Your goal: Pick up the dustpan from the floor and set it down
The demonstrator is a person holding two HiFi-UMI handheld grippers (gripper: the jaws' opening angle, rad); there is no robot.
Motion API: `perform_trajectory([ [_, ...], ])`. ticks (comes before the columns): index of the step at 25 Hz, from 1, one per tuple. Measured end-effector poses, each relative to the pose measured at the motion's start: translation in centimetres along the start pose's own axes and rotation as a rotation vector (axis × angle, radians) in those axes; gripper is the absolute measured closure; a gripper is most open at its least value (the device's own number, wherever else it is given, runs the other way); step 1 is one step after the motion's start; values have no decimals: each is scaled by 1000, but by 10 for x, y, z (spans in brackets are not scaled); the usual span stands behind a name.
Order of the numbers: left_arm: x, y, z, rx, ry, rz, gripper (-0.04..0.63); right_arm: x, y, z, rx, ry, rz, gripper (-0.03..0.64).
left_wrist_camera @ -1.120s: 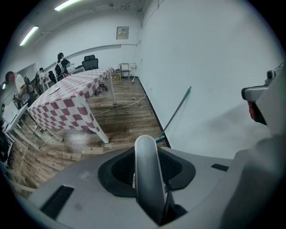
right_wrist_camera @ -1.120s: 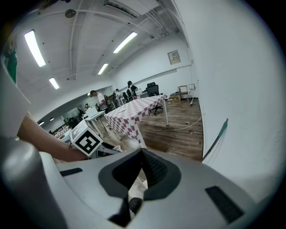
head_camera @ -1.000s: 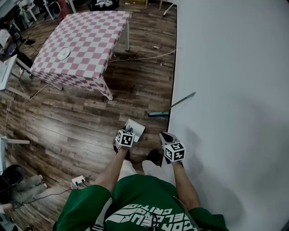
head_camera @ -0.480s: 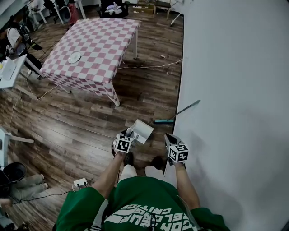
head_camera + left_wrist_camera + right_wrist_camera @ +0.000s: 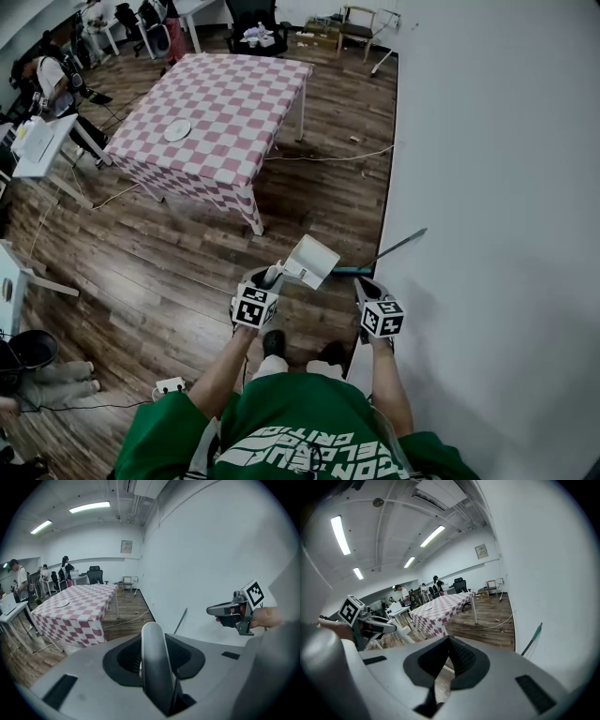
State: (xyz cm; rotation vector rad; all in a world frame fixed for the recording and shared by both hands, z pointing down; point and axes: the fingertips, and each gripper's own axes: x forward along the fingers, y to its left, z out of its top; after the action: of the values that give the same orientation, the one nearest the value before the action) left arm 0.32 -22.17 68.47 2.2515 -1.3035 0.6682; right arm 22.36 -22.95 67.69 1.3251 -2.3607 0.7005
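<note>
The white dustpan (image 5: 312,261) hangs in the air above the wooden floor, just in front of the person's feet. My left gripper (image 5: 273,277) is shut on its handle. In the left gripper view that pale rounded handle (image 5: 151,639) stands upright between the dark pads of the left gripper (image 5: 154,667). My right gripper (image 5: 362,285) hovers beside the white wall, to the right of the dustpan and apart from it. In the right gripper view, the right gripper (image 5: 447,642) has its fingertips together with nothing between them.
A long-handled broom (image 5: 380,255) leans against the white wall (image 5: 497,187) just beyond the grippers. A table with a pink checked cloth (image 5: 220,112) and a plate stands further out. A cable (image 5: 319,155) lies on the floor. People and chairs are at the far left.
My left gripper has risen with the dustpan, which has come up off the floor. The right gripper has risen a little beside the wall.
</note>
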Motion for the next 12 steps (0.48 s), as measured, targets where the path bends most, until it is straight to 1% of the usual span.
perform_trajectory([
  [12,-62,18,101,-8,-243,8,476,0,23,61,-73,-80,20,609],
])
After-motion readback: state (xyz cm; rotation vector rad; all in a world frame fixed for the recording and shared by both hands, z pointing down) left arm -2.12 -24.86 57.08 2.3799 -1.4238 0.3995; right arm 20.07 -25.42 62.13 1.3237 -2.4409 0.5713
